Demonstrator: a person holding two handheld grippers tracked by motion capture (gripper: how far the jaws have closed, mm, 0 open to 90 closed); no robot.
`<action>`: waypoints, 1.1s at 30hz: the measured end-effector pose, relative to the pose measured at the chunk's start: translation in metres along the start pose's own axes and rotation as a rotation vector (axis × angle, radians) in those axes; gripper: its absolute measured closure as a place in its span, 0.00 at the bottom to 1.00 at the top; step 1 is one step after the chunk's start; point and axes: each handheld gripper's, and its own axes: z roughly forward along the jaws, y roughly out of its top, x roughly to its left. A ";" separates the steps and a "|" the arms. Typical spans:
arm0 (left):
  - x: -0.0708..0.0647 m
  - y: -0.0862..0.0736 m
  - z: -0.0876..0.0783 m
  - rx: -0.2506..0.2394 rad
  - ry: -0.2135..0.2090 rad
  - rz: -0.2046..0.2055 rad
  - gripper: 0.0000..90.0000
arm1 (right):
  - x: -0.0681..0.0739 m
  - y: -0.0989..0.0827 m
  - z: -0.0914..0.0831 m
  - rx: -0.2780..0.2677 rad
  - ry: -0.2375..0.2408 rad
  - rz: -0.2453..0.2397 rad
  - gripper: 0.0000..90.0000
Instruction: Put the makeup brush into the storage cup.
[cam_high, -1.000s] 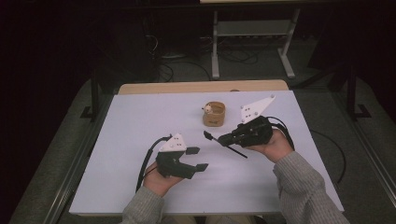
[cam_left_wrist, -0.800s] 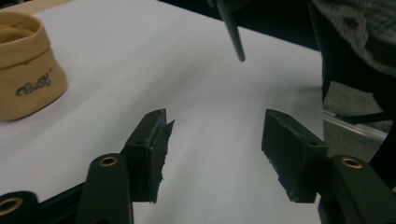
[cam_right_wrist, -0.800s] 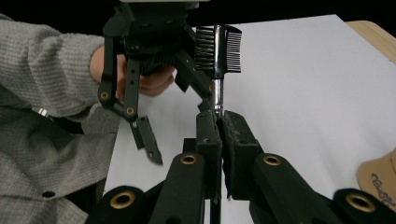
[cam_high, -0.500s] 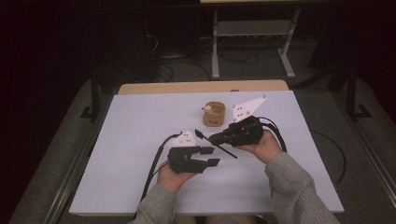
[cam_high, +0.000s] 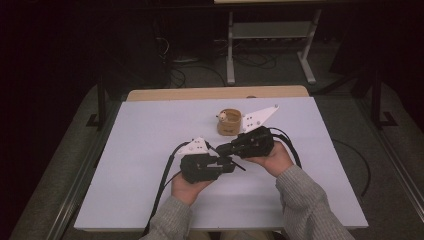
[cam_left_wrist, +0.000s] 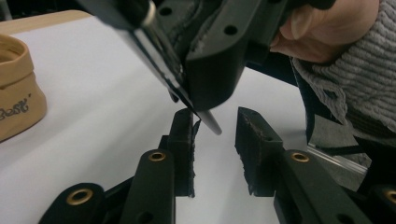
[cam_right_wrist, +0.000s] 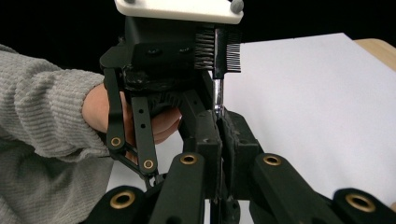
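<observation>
1. High view: dim and grainy, black toward twelve o'clock; the white table (cam_high: 150, 150) is the brightest area.
2. Left gripper view: near parts blurred, soft shadows.
3. Right gripper view: sharp, black backdrop.

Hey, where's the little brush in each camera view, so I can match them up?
High view: the brush is a thin dark stick slanting just below centre.
Left gripper view: it slants from top left down to centre, with its tip above the open jaws.
Right gripper view: upper centre, bristles up, handle clamped in the jaws.
Shared landmark: the white table.
</observation>
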 end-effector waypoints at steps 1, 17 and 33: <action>0.000 0.000 0.000 -0.002 -0.003 -0.003 0.77 | 0.000 0.000 0.000 0.000 0.002 -0.001 0.94; 0.009 0.001 -0.003 0.005 -0.043 -0.069 0.94 | 0.005 -0.005 0.001 -0.055 -0.013 -0.040 0.94; 0.007 0.007 -0.007 0.090 0.002 -0.026 0.95 | 0.014 -0.004 0.003 -0.034 -0.080 -0.098 0.83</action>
